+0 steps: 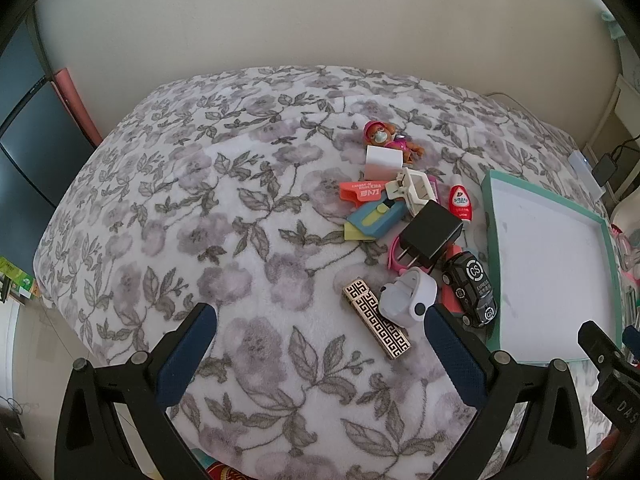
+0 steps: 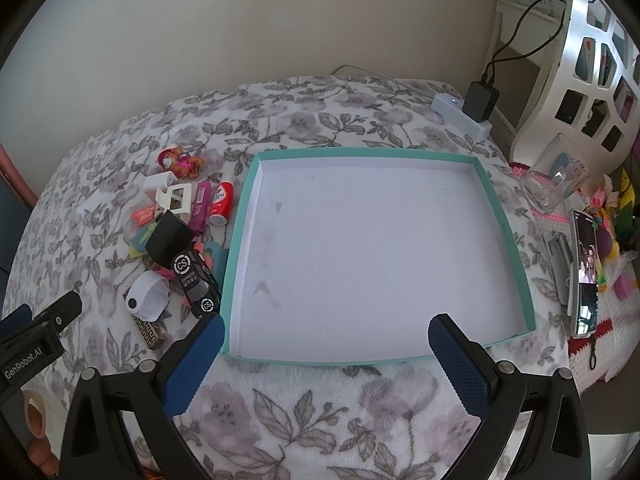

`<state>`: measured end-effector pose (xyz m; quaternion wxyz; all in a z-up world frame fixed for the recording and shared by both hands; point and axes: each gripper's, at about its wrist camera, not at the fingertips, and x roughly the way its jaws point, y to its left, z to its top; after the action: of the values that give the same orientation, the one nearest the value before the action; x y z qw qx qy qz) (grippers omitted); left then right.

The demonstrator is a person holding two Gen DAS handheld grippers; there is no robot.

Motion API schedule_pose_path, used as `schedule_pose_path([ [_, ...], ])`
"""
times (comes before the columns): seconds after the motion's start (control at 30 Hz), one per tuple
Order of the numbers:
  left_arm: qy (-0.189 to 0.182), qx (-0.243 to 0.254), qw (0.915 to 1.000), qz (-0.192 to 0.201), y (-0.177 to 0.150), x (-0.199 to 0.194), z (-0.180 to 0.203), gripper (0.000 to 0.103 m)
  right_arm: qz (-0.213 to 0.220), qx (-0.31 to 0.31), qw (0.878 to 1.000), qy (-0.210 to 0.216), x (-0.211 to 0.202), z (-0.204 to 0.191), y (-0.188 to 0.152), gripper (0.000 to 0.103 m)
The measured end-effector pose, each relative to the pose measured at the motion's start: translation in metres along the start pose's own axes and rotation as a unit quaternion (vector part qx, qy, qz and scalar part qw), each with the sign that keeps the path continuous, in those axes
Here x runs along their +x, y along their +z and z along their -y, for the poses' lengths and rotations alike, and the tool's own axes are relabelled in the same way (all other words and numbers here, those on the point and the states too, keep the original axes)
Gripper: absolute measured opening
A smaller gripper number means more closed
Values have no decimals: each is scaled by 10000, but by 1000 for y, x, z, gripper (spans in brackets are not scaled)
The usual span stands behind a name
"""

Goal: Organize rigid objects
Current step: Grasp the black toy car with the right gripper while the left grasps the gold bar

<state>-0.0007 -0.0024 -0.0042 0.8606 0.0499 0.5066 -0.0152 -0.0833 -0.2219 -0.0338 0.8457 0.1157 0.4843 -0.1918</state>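
Both tongs, left tongs (image 1: 320,336) and right tongs (image 2: 326,344), hung spread apart and empty over the bed (image 1: 224,184); the cluttered pile (image 1: 424,236) lay just beside the bare teal tray (image 2: 508,240), seemingly waiting for sorting.

My left wrist camera looks forward and down along my left tongs (image 1: 320,332) from close above the flowered bed (image 1: 168,216), facing the far wall, with the pile of small things right of centre. My right wrist camera sits just beside it to the right, over the teal tray (image 2: 506,236). Both views share the tray, the black toy car (image 1: 472,288) and the pile.
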Motion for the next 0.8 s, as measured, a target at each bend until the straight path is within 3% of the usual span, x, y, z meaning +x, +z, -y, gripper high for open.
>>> schedule_pose_path([
  [0.2, -51, 8, 10000, -63, 2, 3, 1, 103, 6, -42, 10000, -17, -1, -2, 1, 103],
  [0.4, 5, -101, 9996, -262, 12, 14, -4, 103, 217, -106, 9991, 341, -8, -12, 11, 103],
  [0.7, -151, -505, 9929, -1070, 23, 63, -13, 103, -135, -572, 9952, 785, 14, -57, 33, 102],
  [0.8, -168, -532, 9910, -1215, 23, 78, -12, 102, -271, -765, 9933, 827, 27, -70, 34, 94],
])
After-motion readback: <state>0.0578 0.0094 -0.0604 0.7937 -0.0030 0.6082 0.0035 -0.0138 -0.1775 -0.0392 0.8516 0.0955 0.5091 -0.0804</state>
